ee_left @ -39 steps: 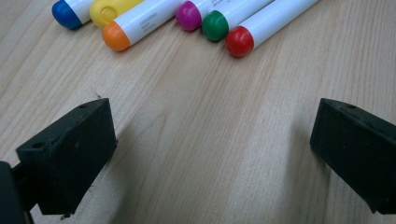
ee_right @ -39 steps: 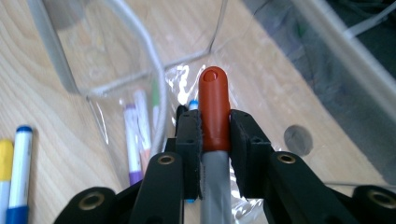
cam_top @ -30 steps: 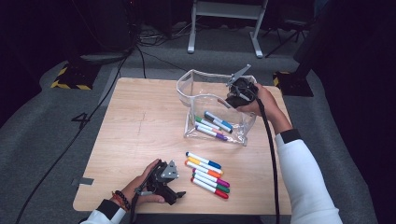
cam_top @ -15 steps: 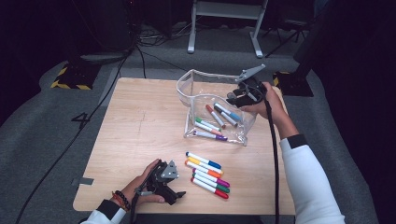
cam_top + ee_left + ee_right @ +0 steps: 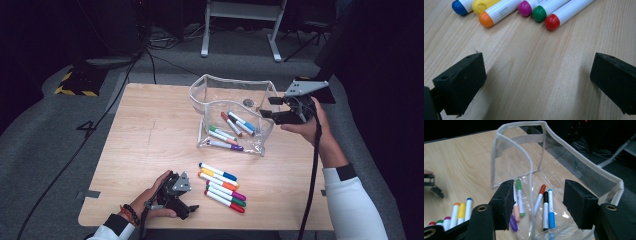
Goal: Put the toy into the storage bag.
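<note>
Right gripper (image 5: 266, 106): jaws parted, nothing clamped, just been opening; held above the right edge of the clear pouch (image 5: 220, 86). Beyond its fingertips, markers in the pouch (image 5: 545, 206) are seen lying loose on the pouch floor. Left gripper (image 5: 192, 207): jaws spread wide, nothing between them, rested on the table (image 5: 150, 130) at the near edge. Just ahead of its fingertips a row of markers (image 5: 222, 186) is laid side by side on the wood, well apart from the pouch.
</note>
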Motion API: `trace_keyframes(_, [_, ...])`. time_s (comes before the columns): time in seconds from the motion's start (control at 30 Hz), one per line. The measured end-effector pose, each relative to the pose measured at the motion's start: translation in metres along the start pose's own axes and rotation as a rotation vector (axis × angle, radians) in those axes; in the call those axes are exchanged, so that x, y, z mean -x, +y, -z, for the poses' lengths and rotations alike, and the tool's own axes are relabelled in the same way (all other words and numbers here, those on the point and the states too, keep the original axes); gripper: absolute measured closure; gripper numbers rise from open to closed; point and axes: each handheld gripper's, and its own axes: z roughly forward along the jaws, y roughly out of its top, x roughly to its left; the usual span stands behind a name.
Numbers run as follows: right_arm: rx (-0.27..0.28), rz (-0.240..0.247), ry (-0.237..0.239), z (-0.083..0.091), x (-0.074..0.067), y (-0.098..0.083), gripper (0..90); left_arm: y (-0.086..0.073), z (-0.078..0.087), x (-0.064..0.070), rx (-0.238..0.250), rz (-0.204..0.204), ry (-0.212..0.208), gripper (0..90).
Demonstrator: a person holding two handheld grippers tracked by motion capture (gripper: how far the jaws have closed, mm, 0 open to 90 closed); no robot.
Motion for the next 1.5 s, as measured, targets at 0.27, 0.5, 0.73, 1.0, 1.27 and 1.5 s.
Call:
trace_keyframes(0.27, [0.045, 0.022, 0.054, 0.013, -0.029, -0.041, 43.6, 0.000, 0.000, 0.000, 0.002, -0.001, -0.001, 0.5])
trace_keyframes(0.5, [-0.001, 0.042, 0.128, -0.010, -0.059, -0.079, 47.4, 0.000, 0.000, 0.000, 0.002, 0.000, 0.000, 0.5])
trace_keyframes(0.73, [-0.078, 0.057, 0.227, -0.059, -0.086, -0.107, 48.4, 0.000, 0.000, 0.000, 0.002, 0.000, 0.001, 0.5])
trace_keyframes(1.0, [-0.162, 0.070, 0.306, -0.112, -0.102, -0.120, 50.1, 0.000, 0.000, 0.000, 0.002, 0.001, 0.001, 0.5])
trace_keyframes(1.27, [-0.192, 0.062, 0.347, -0.142, -0.108, -0.125, 51.4, 0.000, 0.000, 0.000, 0.002, 0.001, 0.001, 0.5])
trace_keyframes(1.5, [-0.211, 0.067, 0.333, -0.154, -0.108, -0.128, 61.3, 0.000, 0.000, 0.000, 0.001, 0.000, 0.002, 0.5])
